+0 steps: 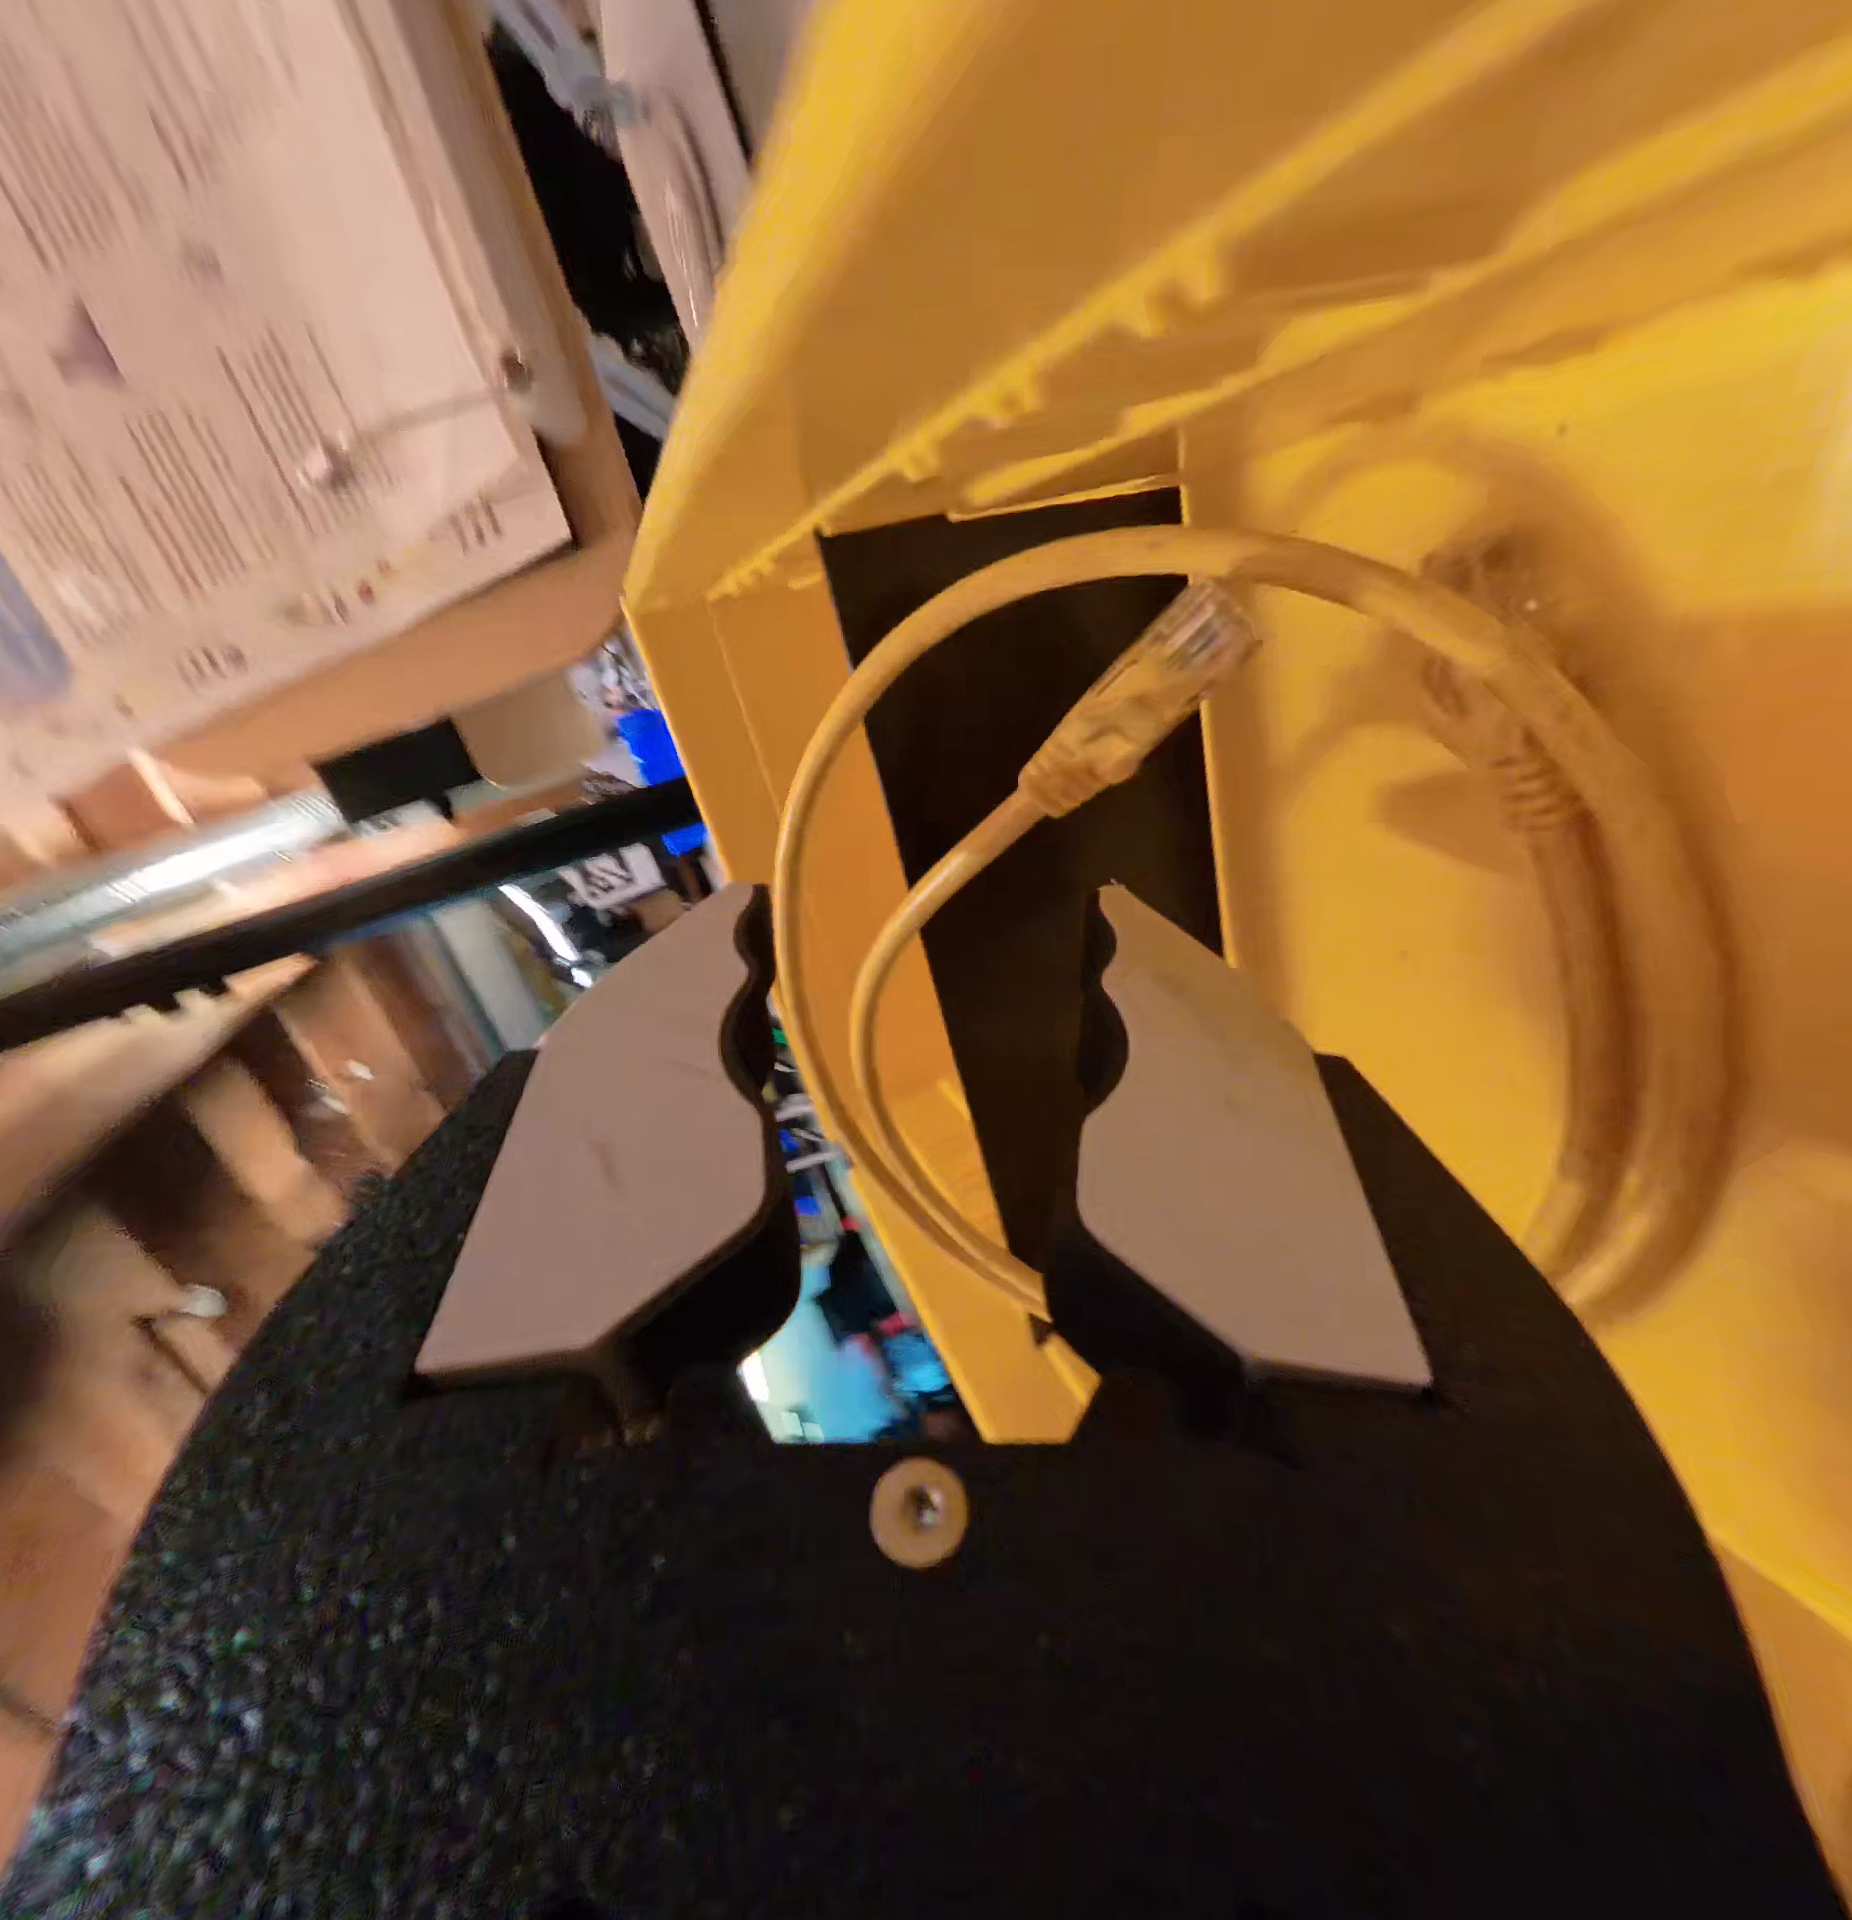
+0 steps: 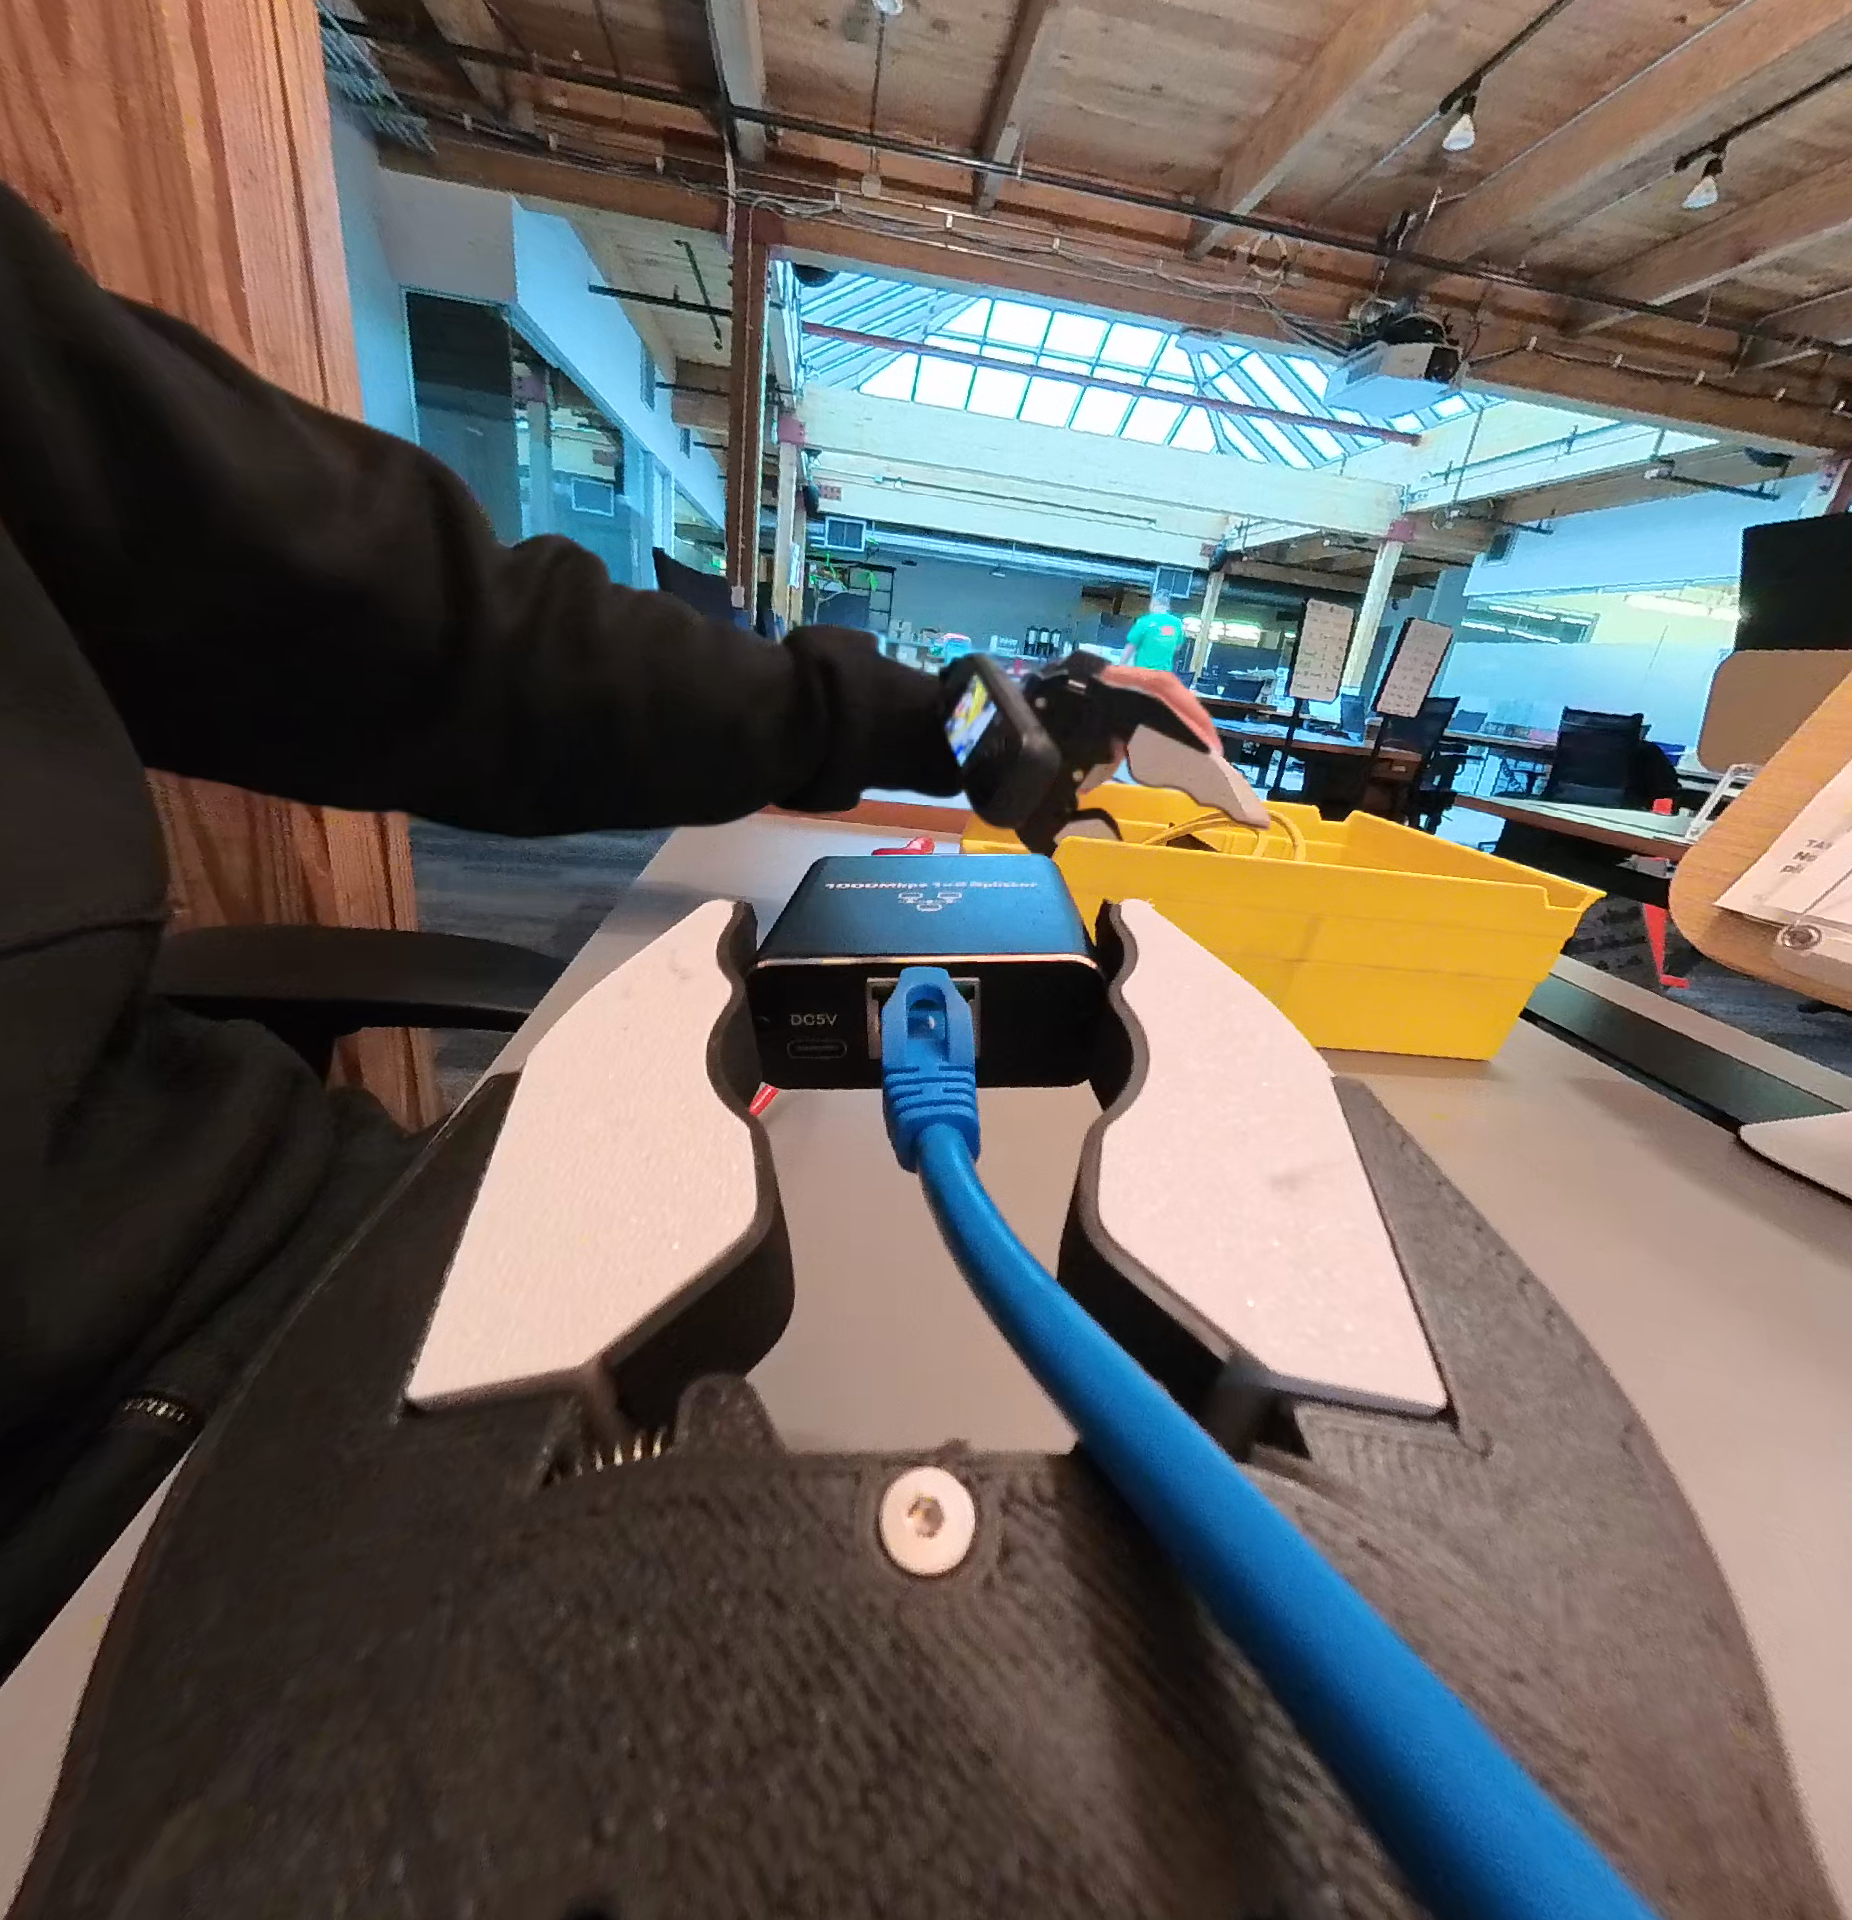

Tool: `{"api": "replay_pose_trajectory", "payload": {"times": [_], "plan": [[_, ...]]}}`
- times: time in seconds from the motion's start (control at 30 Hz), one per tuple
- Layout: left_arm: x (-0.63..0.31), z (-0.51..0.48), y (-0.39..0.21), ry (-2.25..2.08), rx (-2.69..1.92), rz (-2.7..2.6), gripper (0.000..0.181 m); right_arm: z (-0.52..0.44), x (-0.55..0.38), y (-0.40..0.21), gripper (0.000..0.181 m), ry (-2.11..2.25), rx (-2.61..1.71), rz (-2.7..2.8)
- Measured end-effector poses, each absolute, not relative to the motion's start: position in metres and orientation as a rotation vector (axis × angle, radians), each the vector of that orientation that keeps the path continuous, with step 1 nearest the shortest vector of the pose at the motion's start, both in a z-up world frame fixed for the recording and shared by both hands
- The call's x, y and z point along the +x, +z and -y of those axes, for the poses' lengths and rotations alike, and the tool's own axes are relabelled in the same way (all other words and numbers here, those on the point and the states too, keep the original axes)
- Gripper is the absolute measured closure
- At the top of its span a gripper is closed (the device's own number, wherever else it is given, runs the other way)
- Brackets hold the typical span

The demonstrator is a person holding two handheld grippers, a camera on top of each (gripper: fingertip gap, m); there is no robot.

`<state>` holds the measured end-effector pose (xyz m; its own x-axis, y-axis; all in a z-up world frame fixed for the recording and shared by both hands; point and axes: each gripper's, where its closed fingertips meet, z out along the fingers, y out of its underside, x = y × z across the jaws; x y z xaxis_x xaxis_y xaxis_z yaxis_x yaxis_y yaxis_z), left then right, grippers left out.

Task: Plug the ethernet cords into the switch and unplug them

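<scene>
My right gripper (image 2: 927, 966) clamps its jaws on the small black metal switch (image 2: 927, 961) lying on the grey table (image 2: 1649, 1299), with a blue ethernet cord (image 2: 1057, 1299) plugged into its front. Beyond the switch, my left gripper (image 1: 927, 940) hangs with jaws wide over the yellow plastic bin (image 2: 1317, 935), which holds a coiled yellow ethernet cord (image 1: 1587, 914).

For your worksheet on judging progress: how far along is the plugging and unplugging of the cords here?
Done: the blue cord sits plugged into the black switch, which the right gripper brackets on the table. In hand: the open left gripper reaches into the yellow bin toward the loose yellow cord. Left: plug that in, then unplug both.
</scene>
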<state>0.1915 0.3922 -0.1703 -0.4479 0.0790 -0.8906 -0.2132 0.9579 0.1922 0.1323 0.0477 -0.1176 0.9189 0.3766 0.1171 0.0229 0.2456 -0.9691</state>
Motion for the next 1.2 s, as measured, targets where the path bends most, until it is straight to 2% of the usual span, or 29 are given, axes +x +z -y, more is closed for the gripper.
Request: {"api": "replay_pose_trajectory", "payload": {"times": [0.23, 0.37, 0.63, 0.83, 1.2], "plan": [[0.198, -0.392, -0.185, 0.446, 0.11, -2.018, 0.144, -0.048, 0.132, -0.119, 0.118, 0.247, -1.315, 0.364], [0.199, -0.389, -0.186, 0.421, 0.116, -2.029, 0.17, -0.048, 0.131, -0.12, 0.118, 0.245, -1.324, 0.37], [0.195, -0.394, -0.171, 0.426, -0.061, -2.091, 0.176, -0.048, 0.131, -0.12, 0.118, 0.245, -1.324, 0.372], [0.187, -0.401, -0.094, 0.345, -0.378, -1.974, 0.176, -0.047, 0.133, -0.119, 0.119, 0.241, -1.318, 0.363], [0.121, -0.354, 0.126, -0.158, -0.842, -1.512, 0.176, -0.037, 0.135, -0.108, 0.118, 0.253, -1.255, 0.348]]}}
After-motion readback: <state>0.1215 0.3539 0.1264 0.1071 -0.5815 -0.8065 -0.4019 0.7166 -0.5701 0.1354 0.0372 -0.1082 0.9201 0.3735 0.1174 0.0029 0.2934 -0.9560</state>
